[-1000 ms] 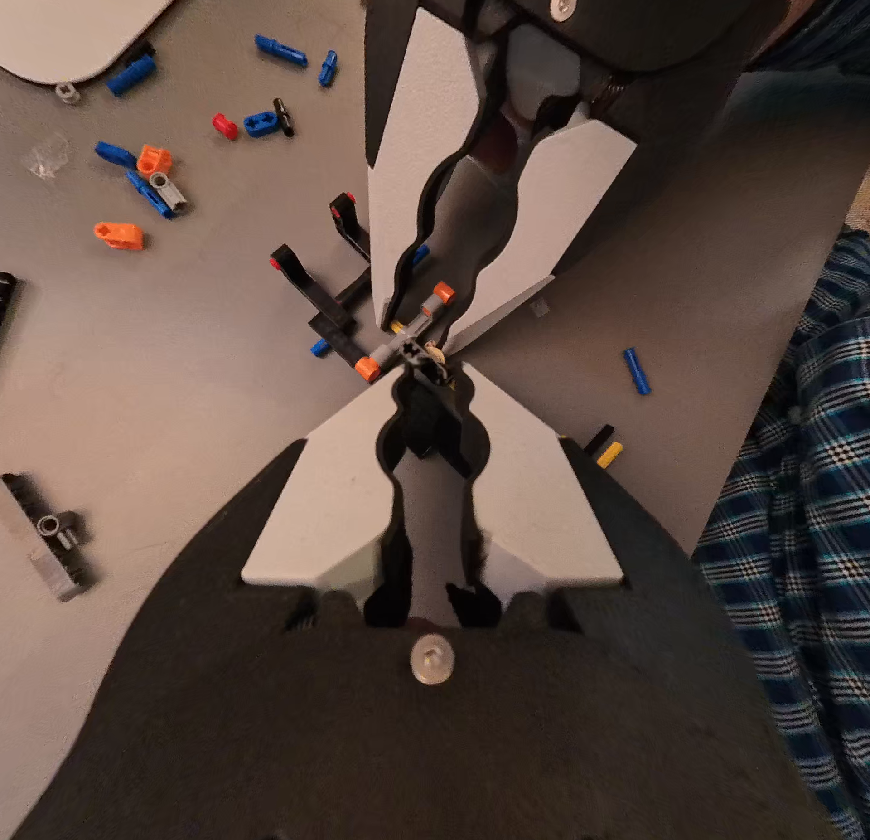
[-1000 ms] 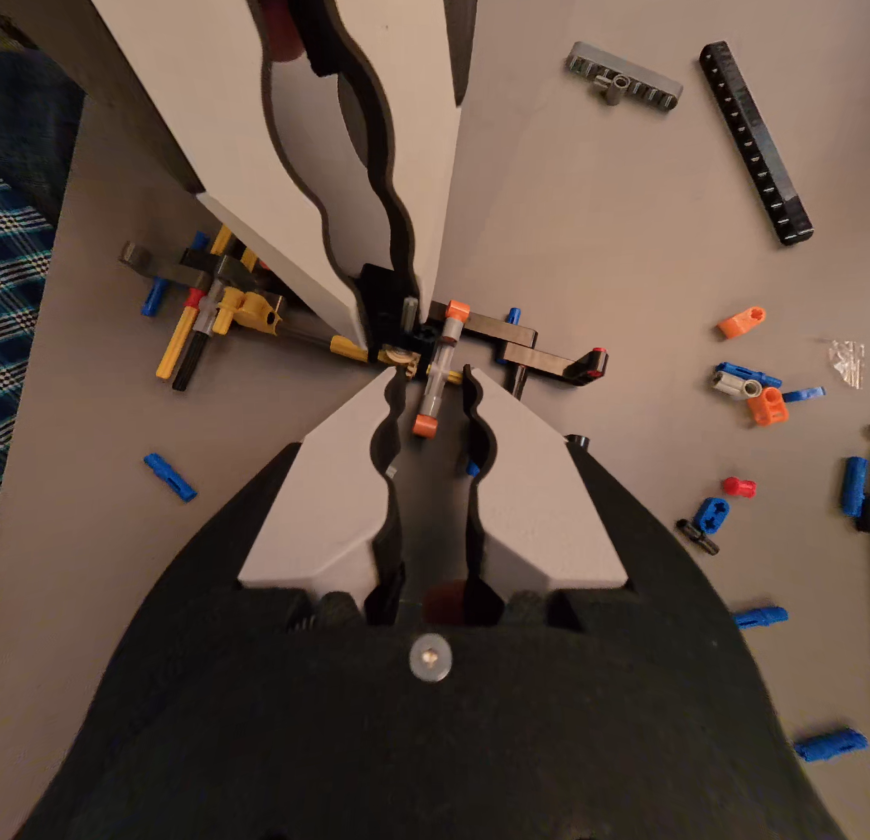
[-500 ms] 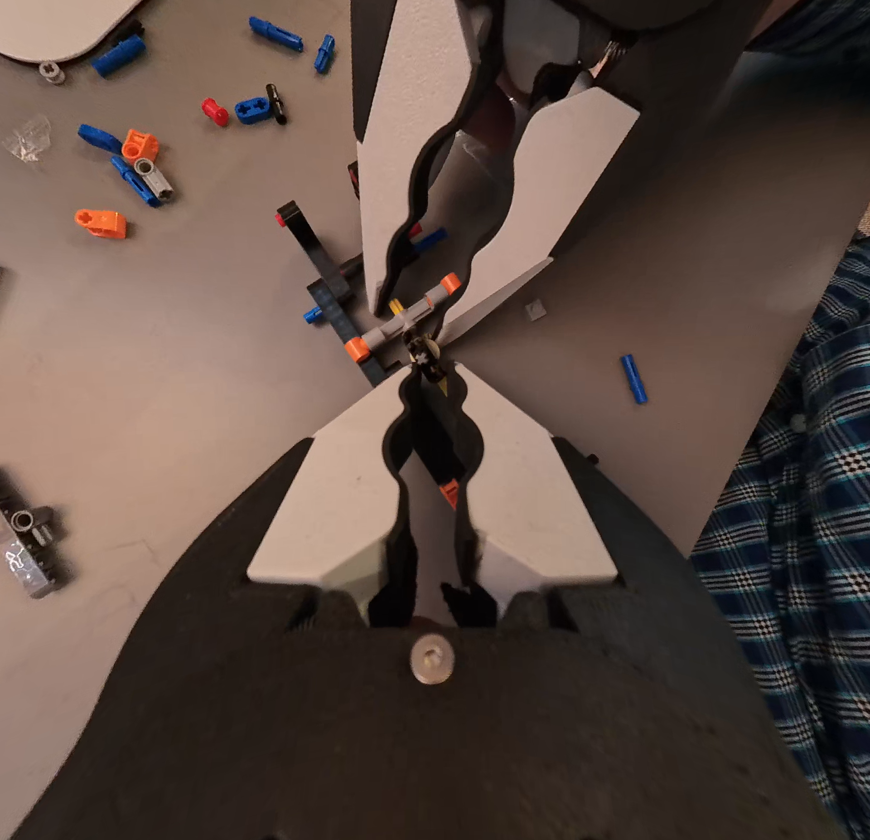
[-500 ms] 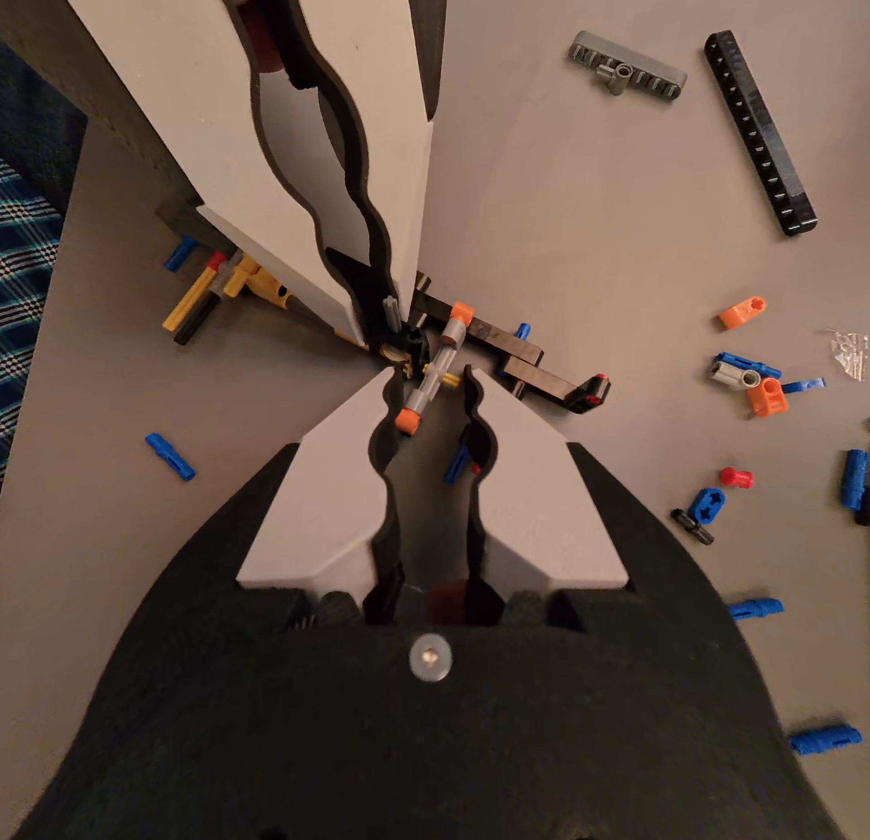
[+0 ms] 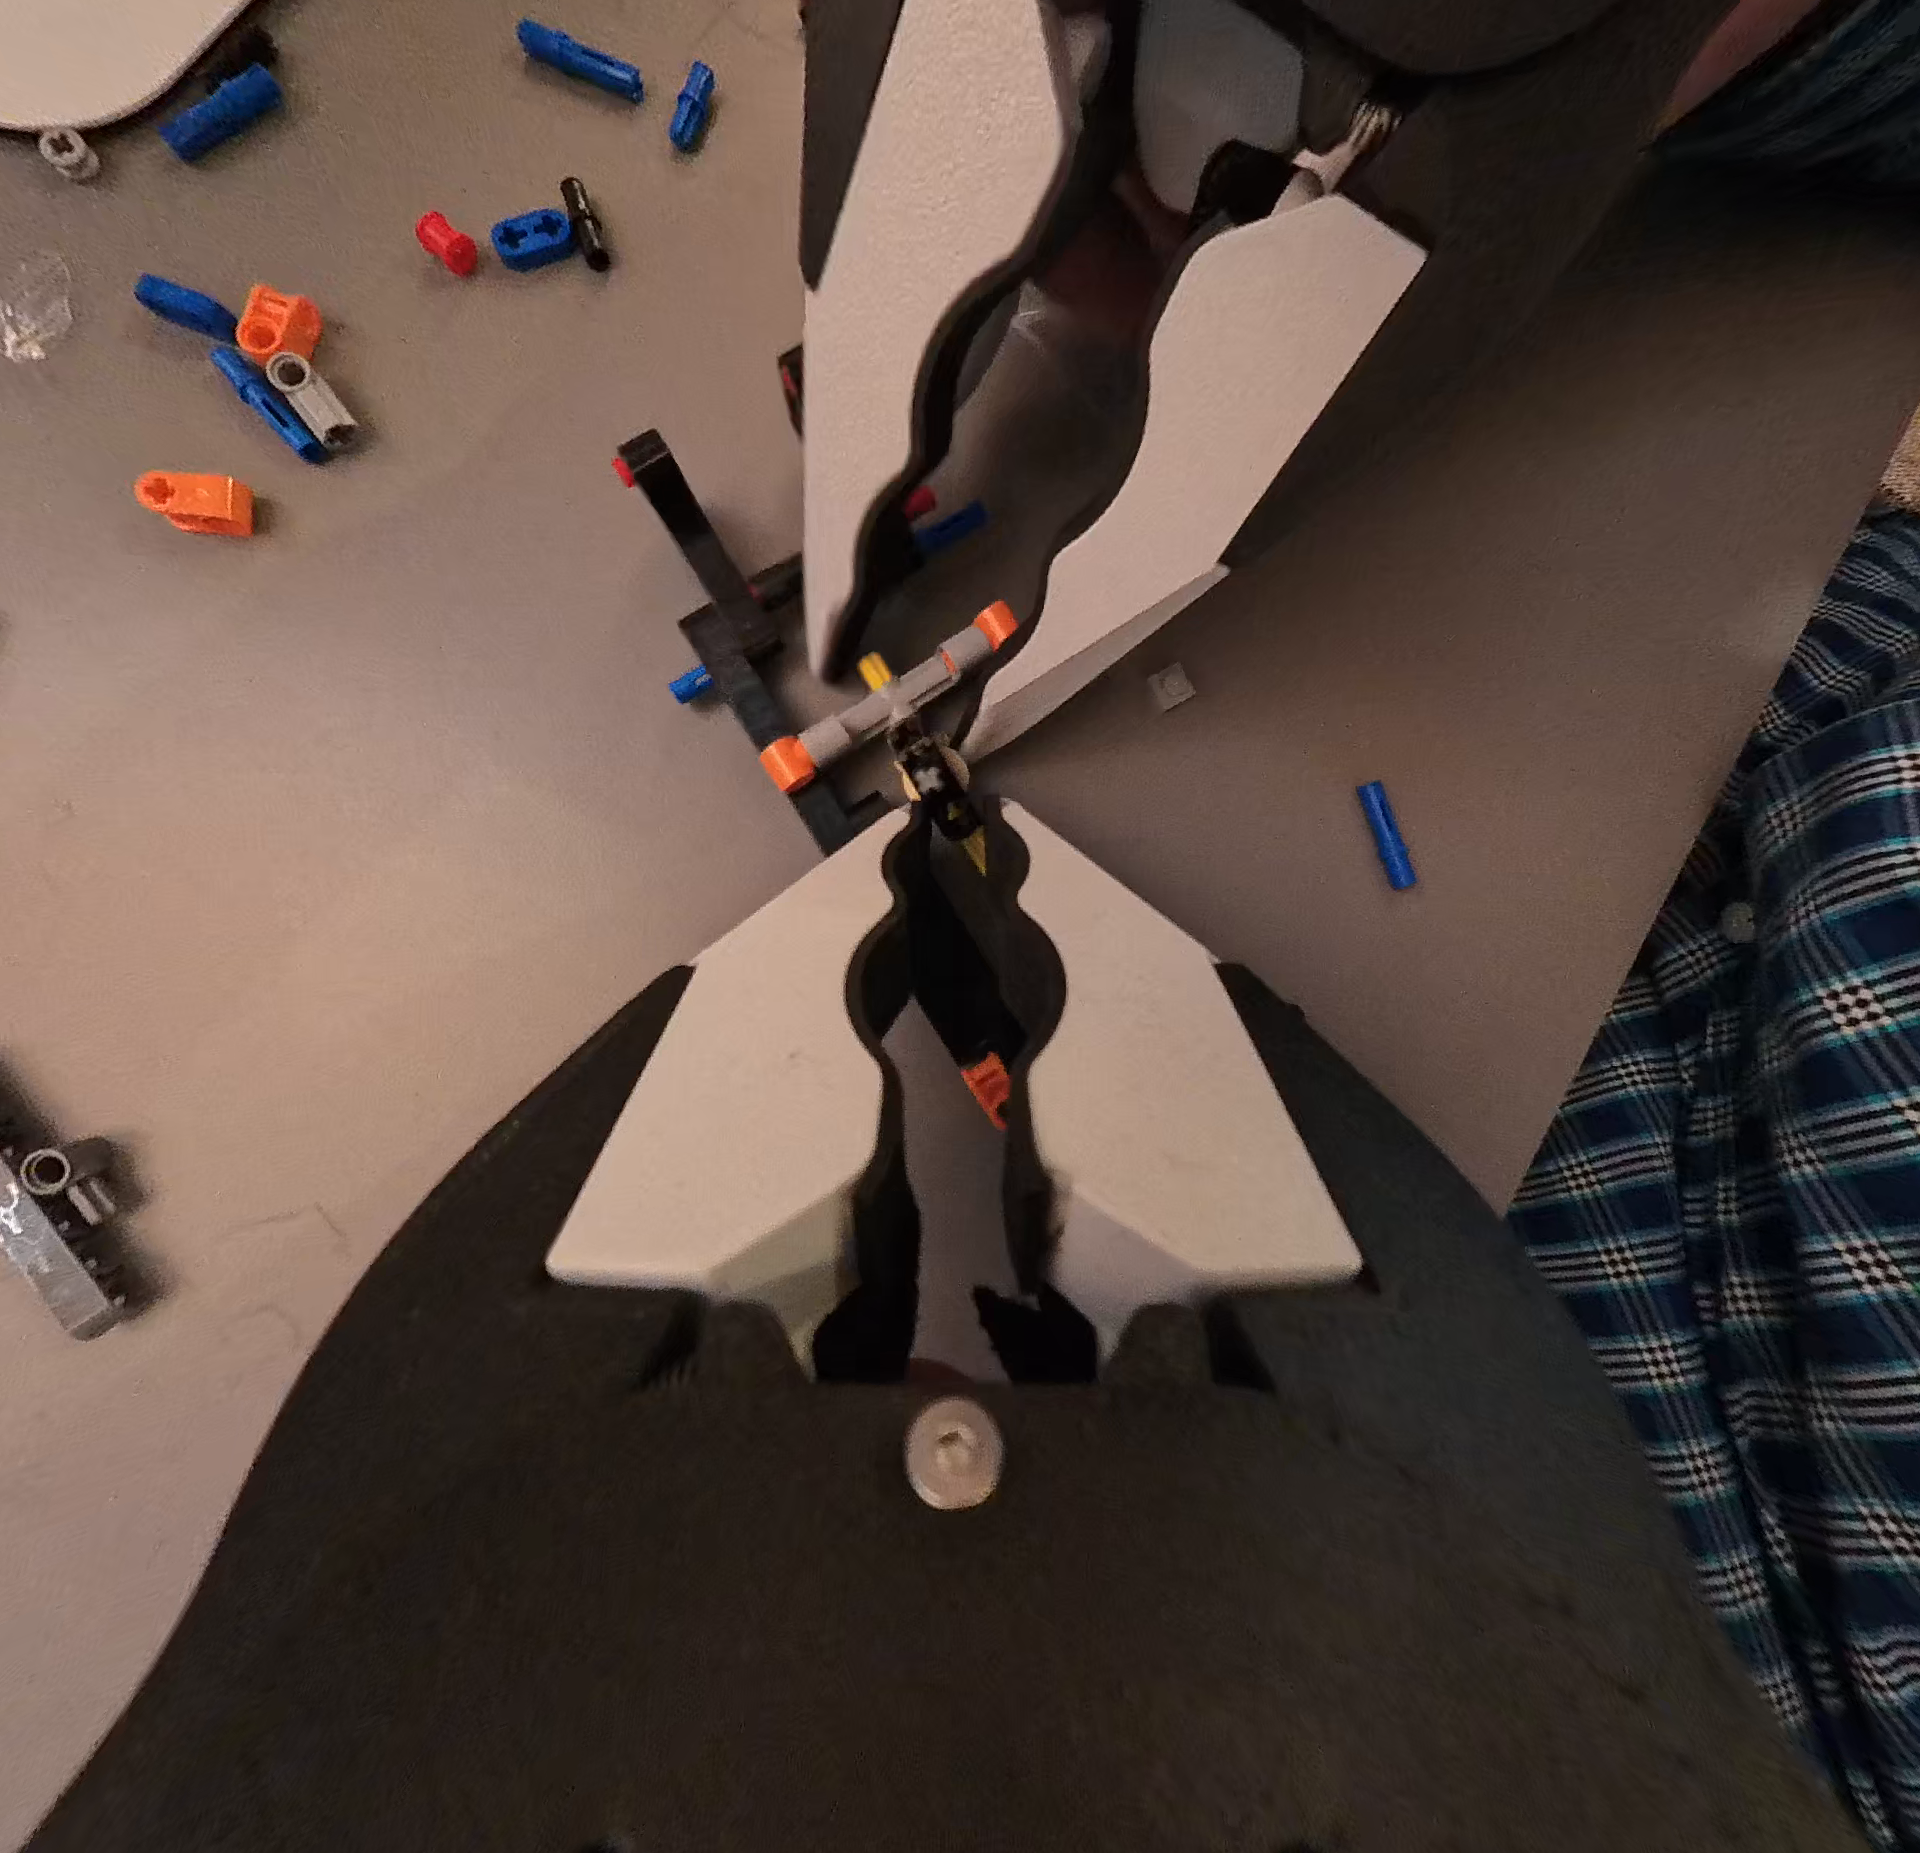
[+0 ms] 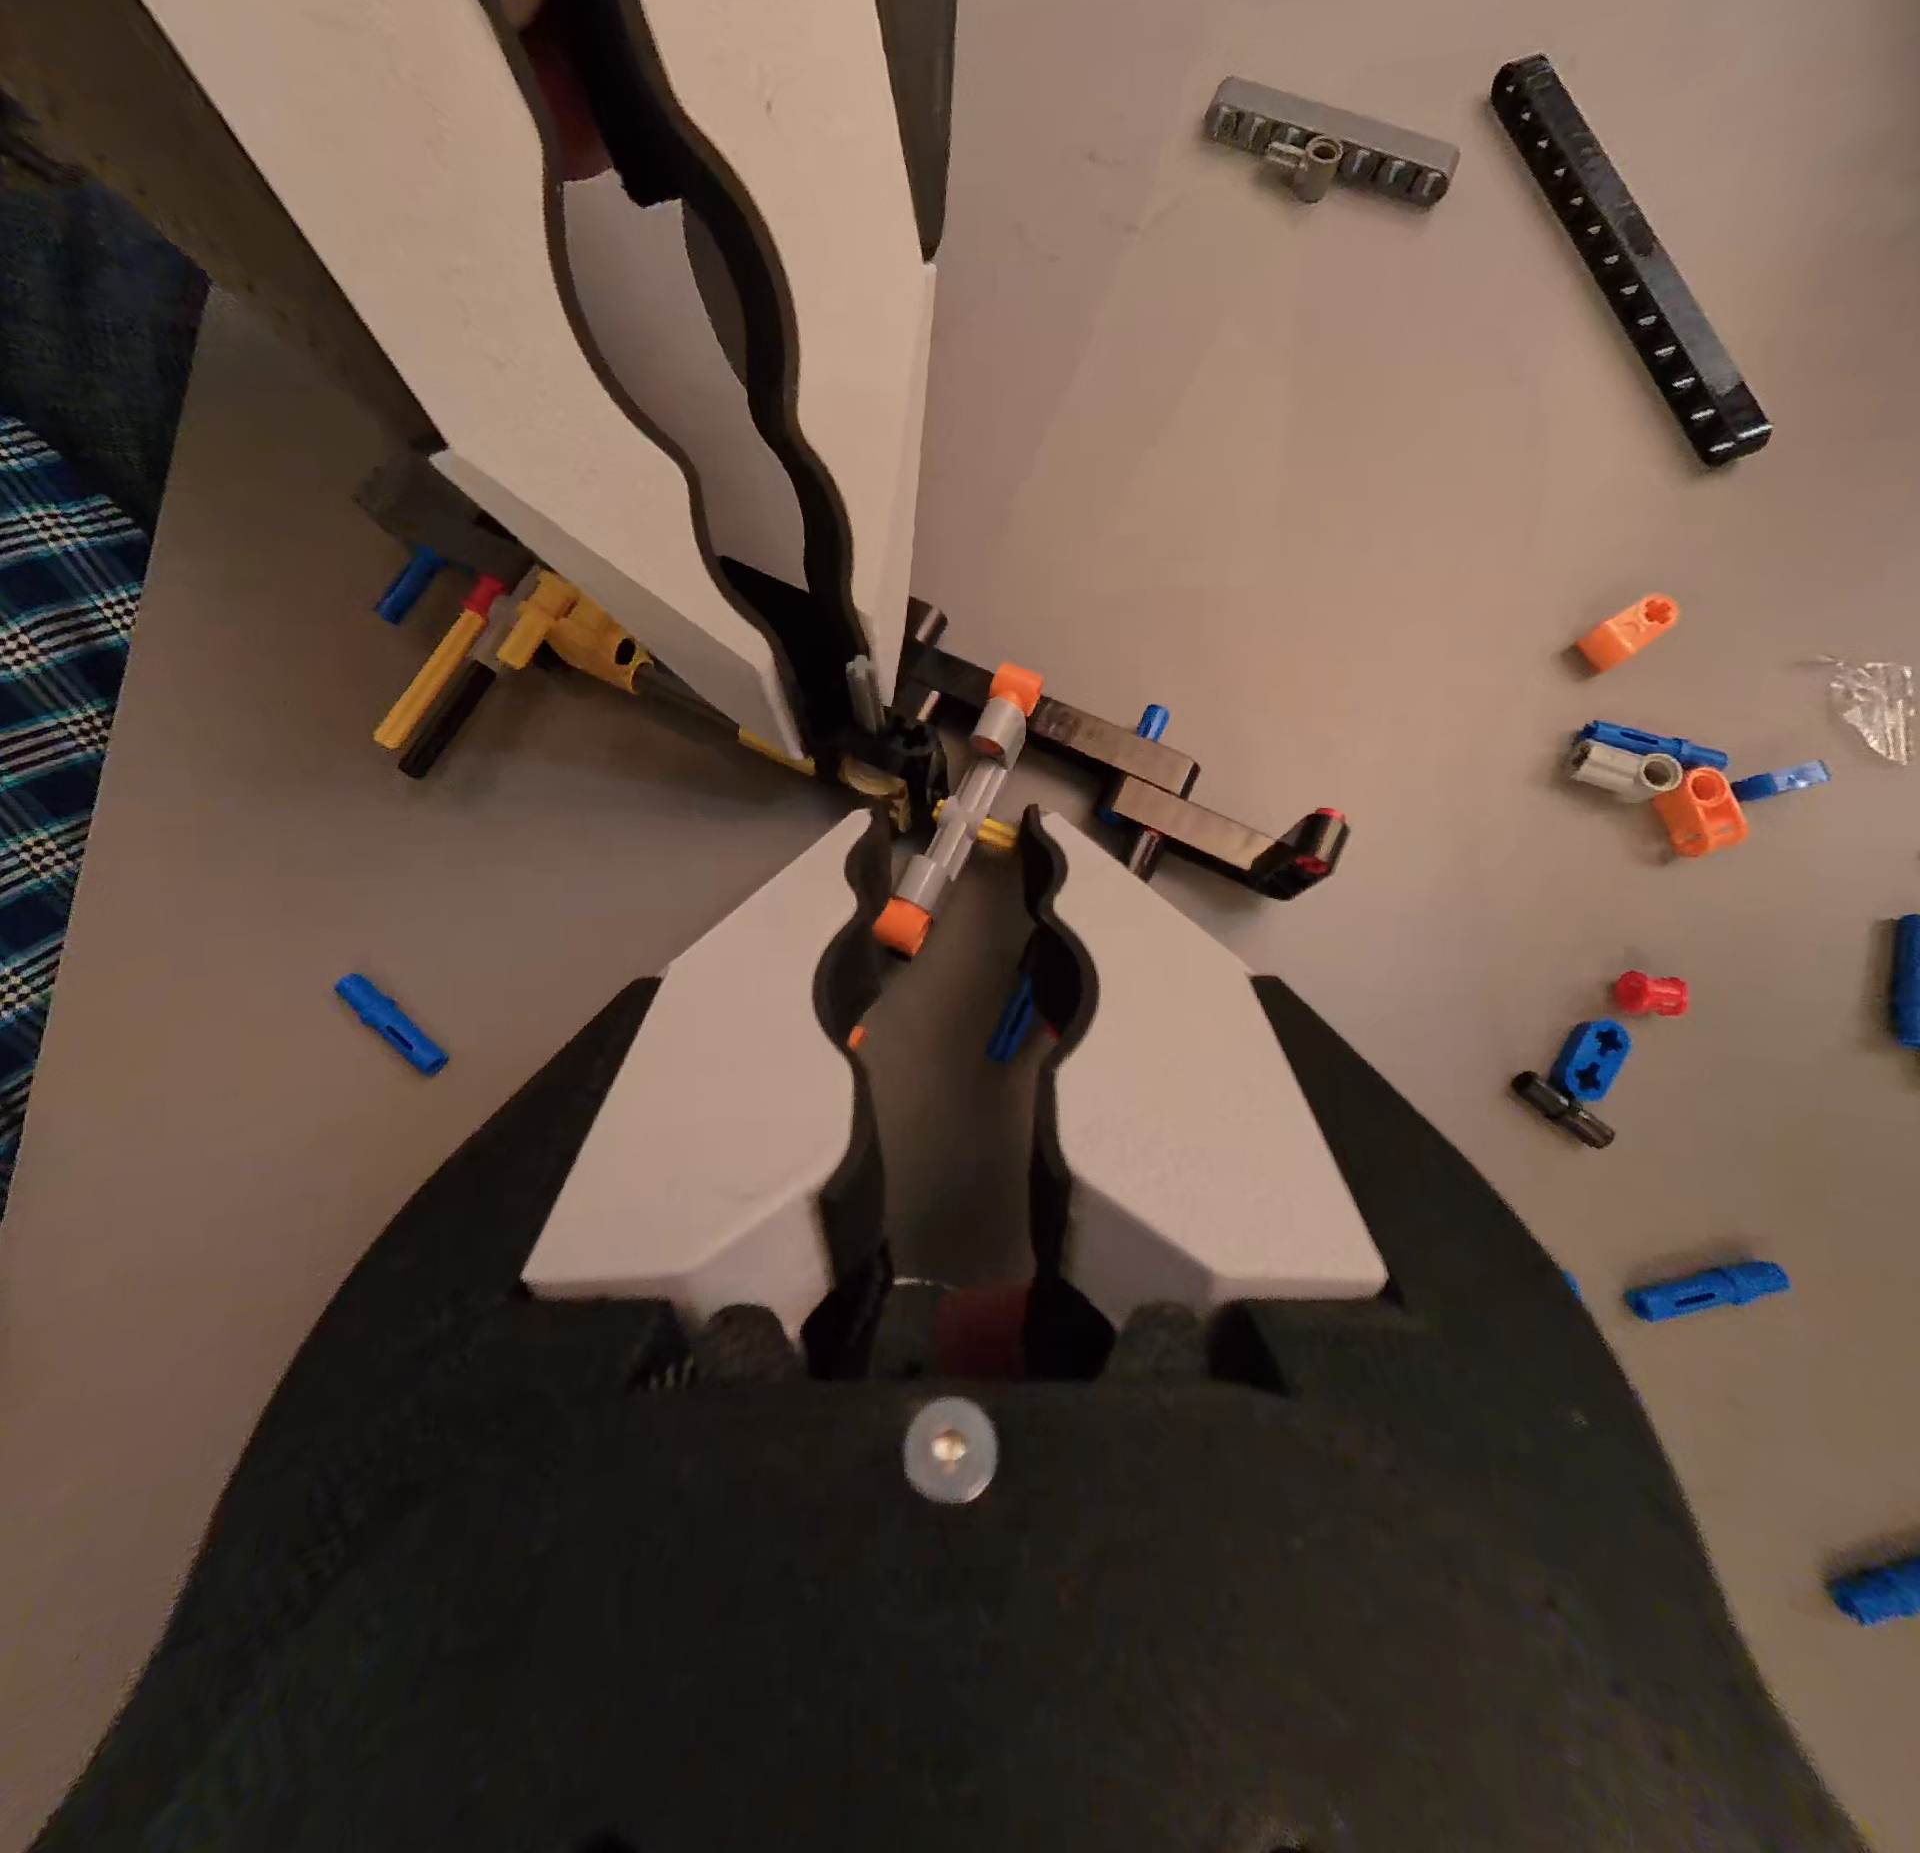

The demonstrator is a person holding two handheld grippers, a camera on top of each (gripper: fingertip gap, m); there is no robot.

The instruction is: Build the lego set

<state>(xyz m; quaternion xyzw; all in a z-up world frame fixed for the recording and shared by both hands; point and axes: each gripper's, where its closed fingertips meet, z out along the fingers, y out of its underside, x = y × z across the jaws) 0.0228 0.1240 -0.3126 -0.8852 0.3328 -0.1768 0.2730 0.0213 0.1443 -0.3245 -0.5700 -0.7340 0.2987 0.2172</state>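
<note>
A part-built lego assembly of black beams and yellow parts hangs between both grippers just above the grey table. My left gripper is shut on a black piece at the assembly's middle; it enters the right wrist view from the top. A grey axle piece with orange ends sticks out of the middle and lies slantwise in the gap of my right gripper, whose jaws stand apart around it. In the left wrist view the axle piece sits between the right gripper's fingertips.
Loose parts lie around: blue pins, orange connectors, a red pin, a grey beam and a long black beam. A plaid sleeve is past the table edge. A white board lies far left. From the right gripper's tips to the red pin is close to 11 cm. The left camera catches it too, in the left wrist view.
The assembly has turned in the left gripper: the grey axle swung from upright to slanted in the right wrist view, and the yellow end rose. Both grippers kept their jaw widths.
</note>
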